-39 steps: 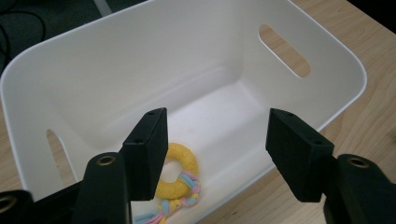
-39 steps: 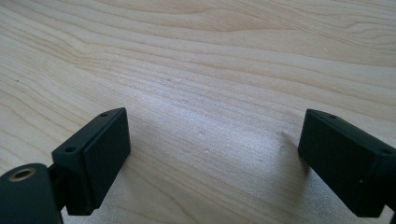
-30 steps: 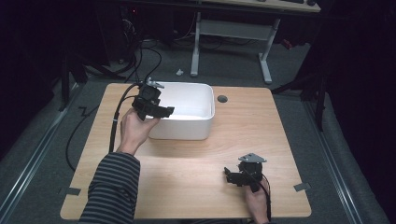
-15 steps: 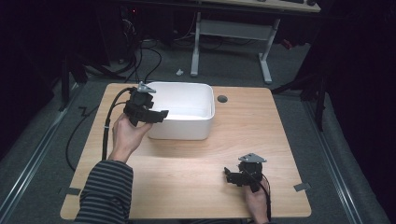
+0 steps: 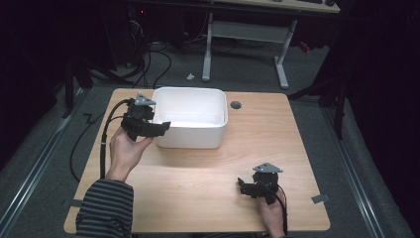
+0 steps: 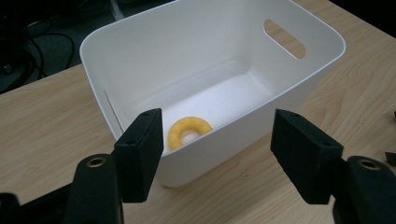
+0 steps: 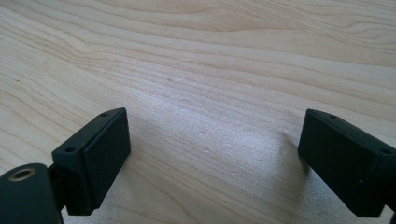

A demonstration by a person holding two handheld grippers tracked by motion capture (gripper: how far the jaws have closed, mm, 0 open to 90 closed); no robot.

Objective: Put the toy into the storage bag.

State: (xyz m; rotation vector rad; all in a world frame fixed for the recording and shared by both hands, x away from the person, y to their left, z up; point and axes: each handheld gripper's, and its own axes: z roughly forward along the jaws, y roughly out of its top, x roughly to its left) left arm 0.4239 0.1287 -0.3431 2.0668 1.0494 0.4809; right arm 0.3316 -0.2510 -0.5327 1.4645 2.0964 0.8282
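Your left gripper (image 5: 159, 127) sits at the left end of the white plastic bin (image 5: 190, 134), held in your left hand (image 5: 126, 151) above the tabletop (image 5: 198, 178), with its cable (image 5: 103, 144) looping down toward the striped sleeve (image 5: 104, 208). Its jaws stand apart with nothing between them, pointing over the bin's near-left corner. In the left gripper view the same gripper (image 6: 217, 154) looks down into the bin (image 6: 140, 42), where a yellow ring (image 6: 189, 130) lies flat on the floor close to the near wall, just inside the corner nearest the jaws; the ring is apart from both pads. The bin's far end wall carries an oval handle slot (image 6: 284, 38). A round cable hole (image 5: 236, 105) sits in the tabletop just right of the bin's far corner. Further right and nearer to you, your right gripper (image 5: 246, 186) rests low on the wood near the front edge, well apart from the bin, with your right hand (image 5: 271, 213) behind it. In the right gripper view its jaws (image 7: 212, 158) are spread wide over bare wood grain (image 7: 210, 70), holding nothing.
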